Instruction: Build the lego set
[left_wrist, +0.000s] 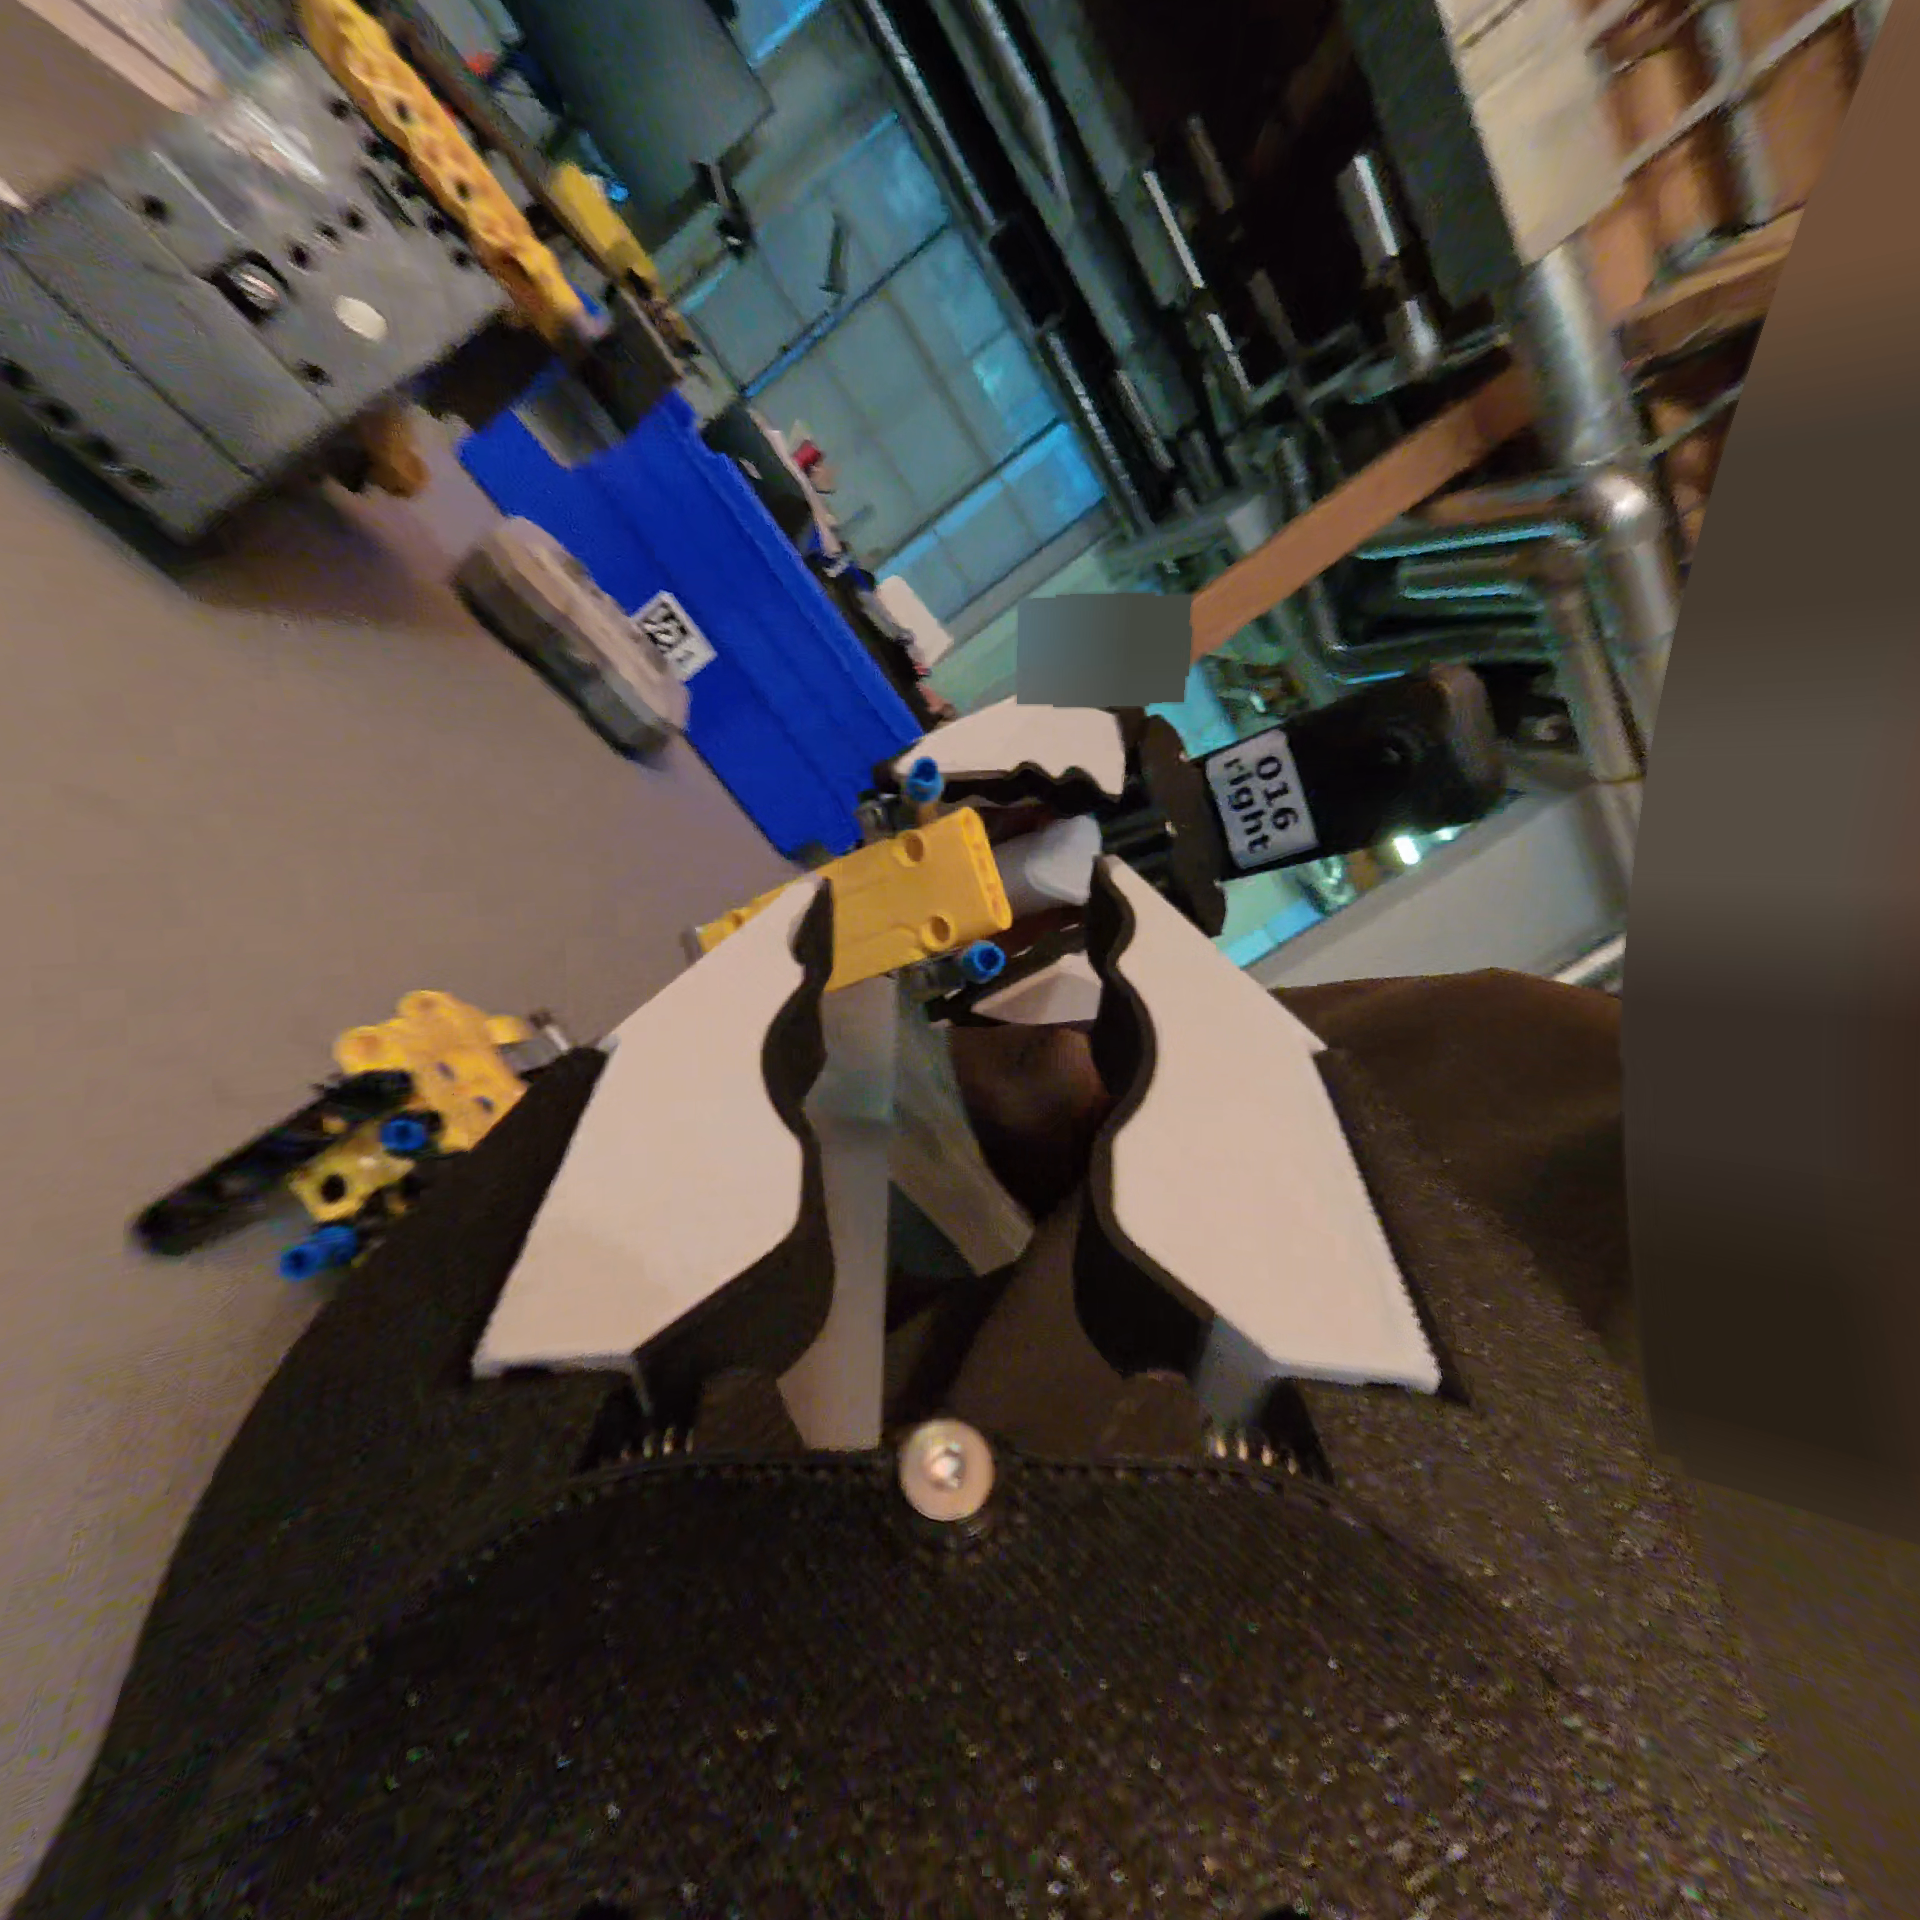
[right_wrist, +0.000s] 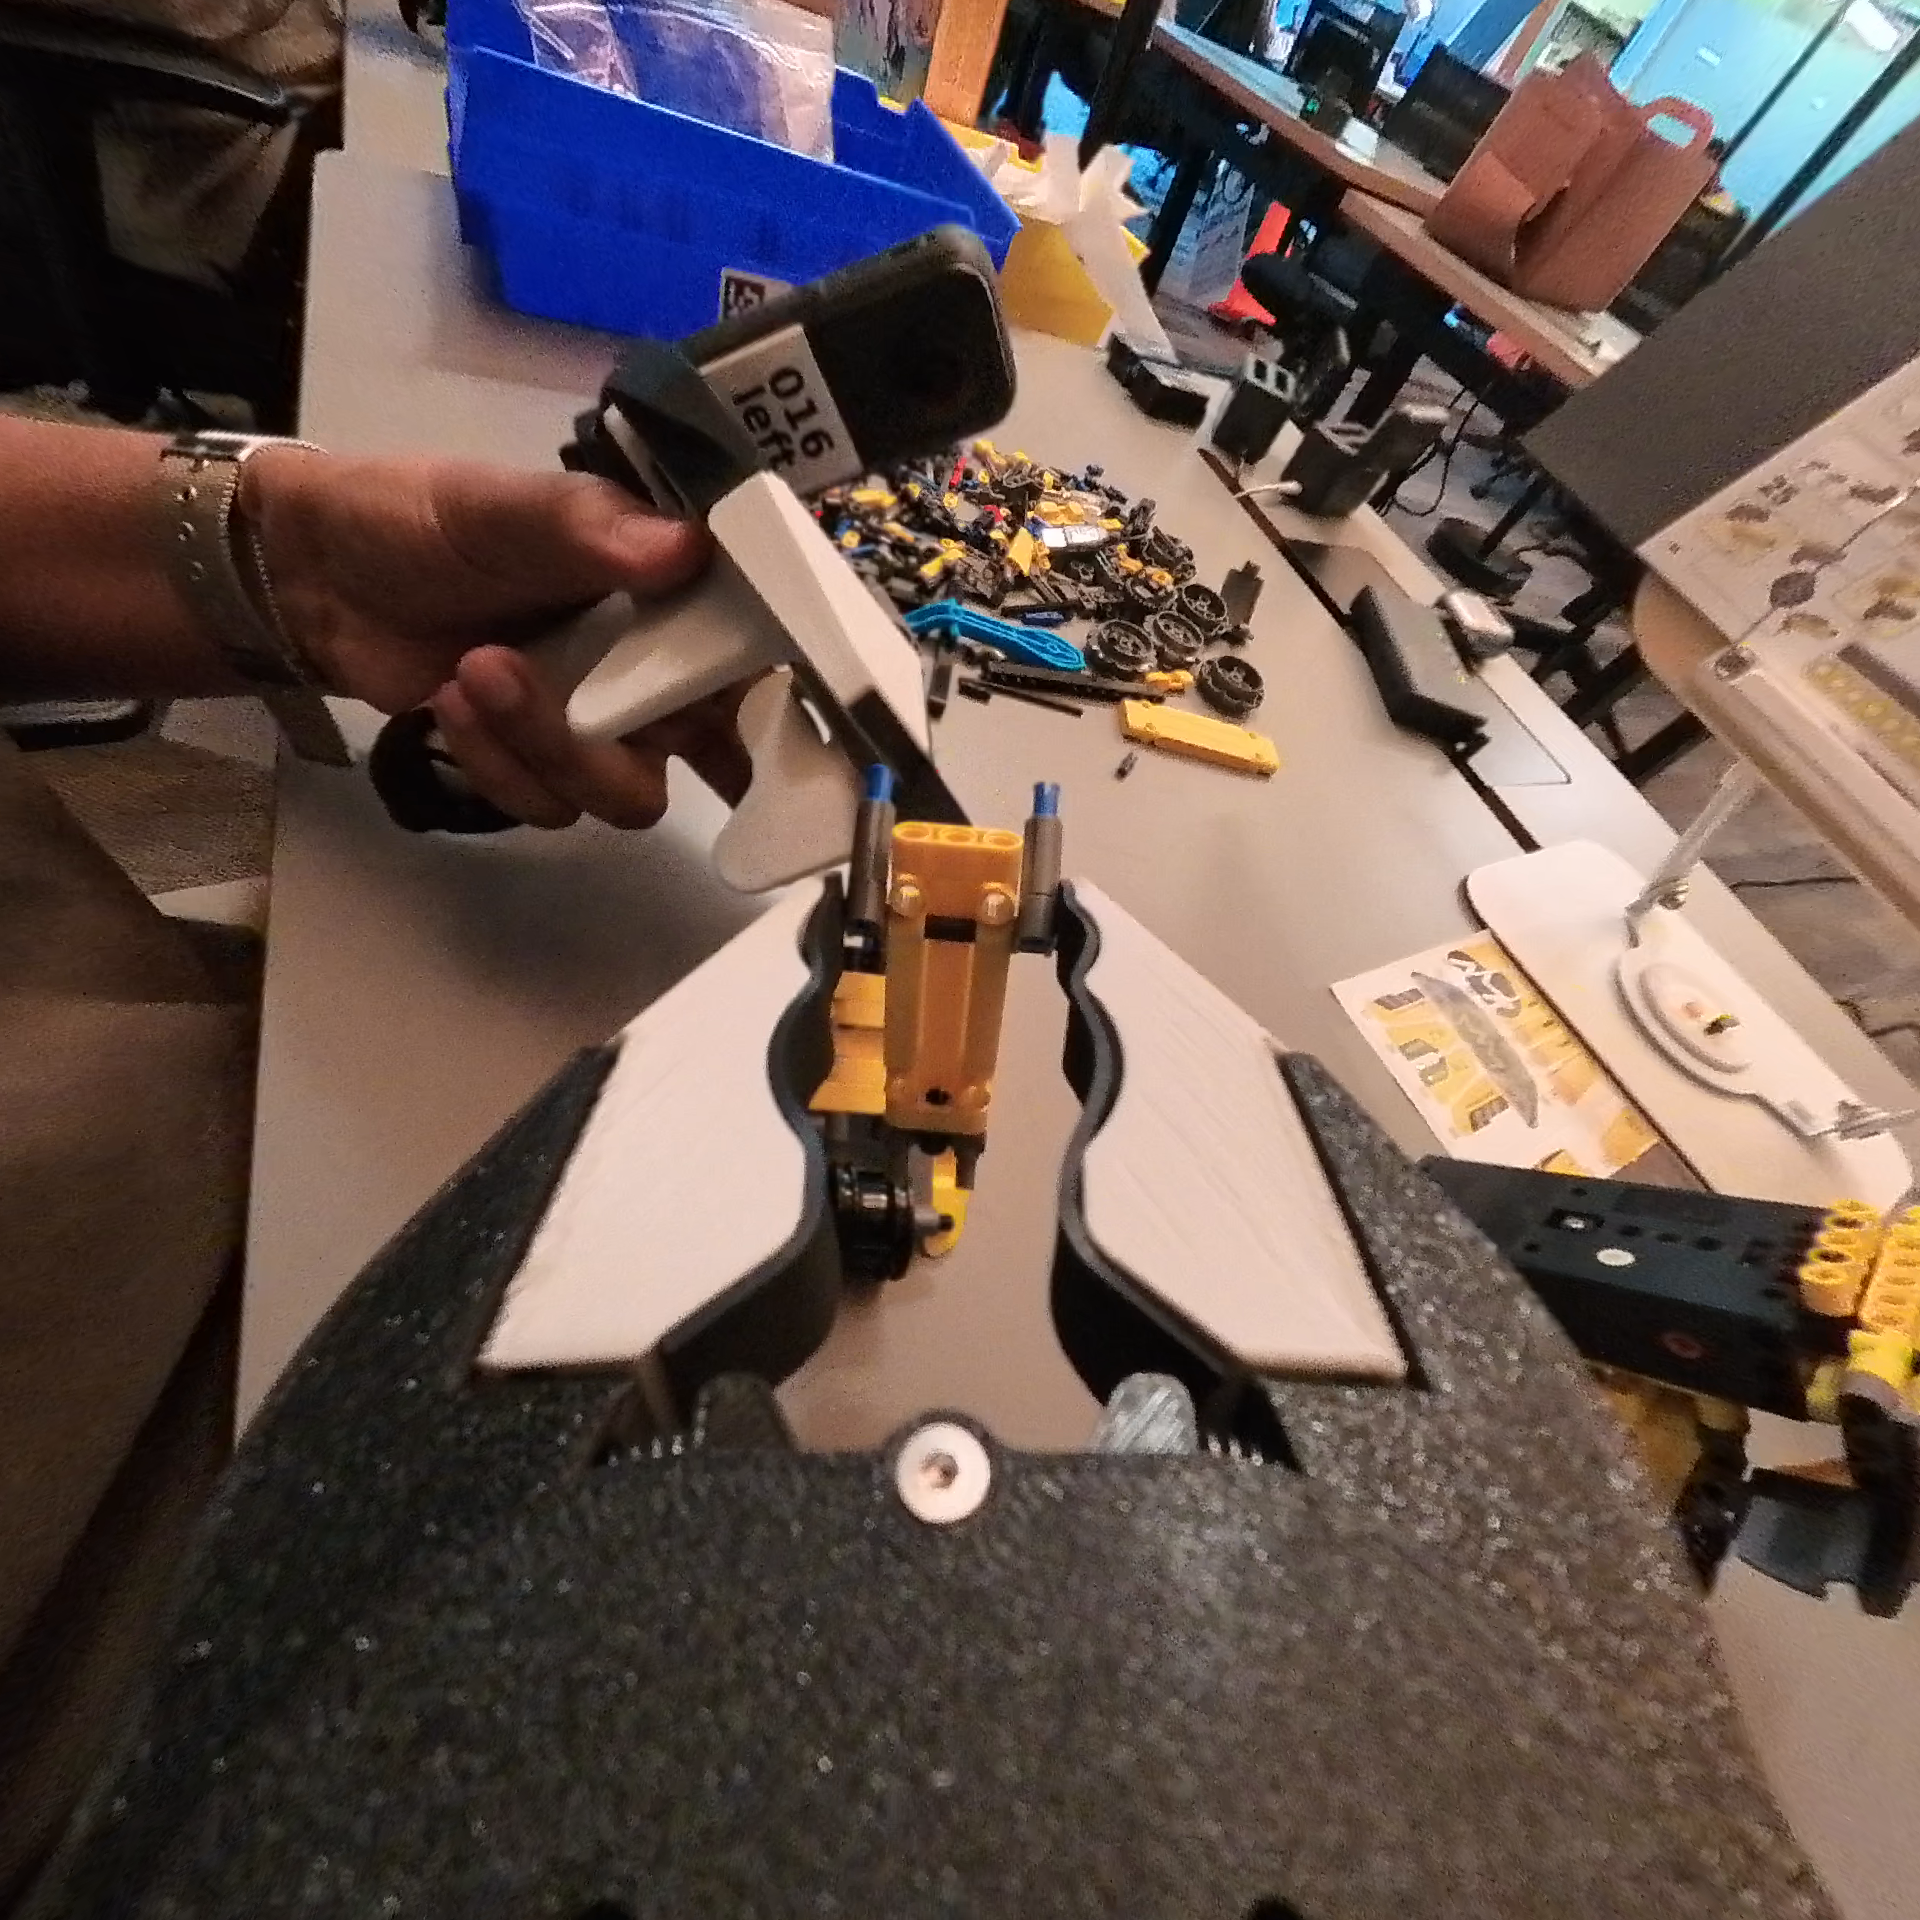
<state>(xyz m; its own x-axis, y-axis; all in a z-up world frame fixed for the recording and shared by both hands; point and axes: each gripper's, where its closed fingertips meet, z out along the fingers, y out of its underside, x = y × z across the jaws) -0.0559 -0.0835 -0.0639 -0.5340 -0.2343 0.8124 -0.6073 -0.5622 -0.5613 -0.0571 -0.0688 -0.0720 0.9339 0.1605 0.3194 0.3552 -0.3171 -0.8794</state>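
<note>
The right tool (right_wrist: 945, 914) is pinching a yellow brick assembly (right_wrist: 940, 997) between its two fingers, gripping it by the grey pins with blue tips that stand on either side of it. The assembly sits upright in the grip, its three-holed end pointing away from the tool, a small black and yellow joint hanging at the near end.

Just ahead and to the left of it, the left tool (left_wrist: 961, 914) comes in from the side, held by a hand (right_wrist: 488, 634) with a wristband. Its fingers stand spread, one white finger (right_wrist: 821, 613) reaching down right beside the left blue-tipped pin; whether it touches cannot be told. From the left wrist view the same assembly (left_wrist: 914, 899) lies just beyond its fingertips.

Farther out on the grey worktop (right_wrist: 1247, 862), ahead of the right tool, lies a loose heap of black and yellow parts (right_wrist: 1049, 561) with small wheels, then a blue bin (right_wrist: 665, 197) to the far left. To the right sit a printed sheet (right_wrist: 1475, 1049) and a dark block with yellow beams (right_wrist: 1704, 1299). Beside the left tool, another small yellow subassembly (left_wrist: 384, 1132) rests on the worktop.
</note>
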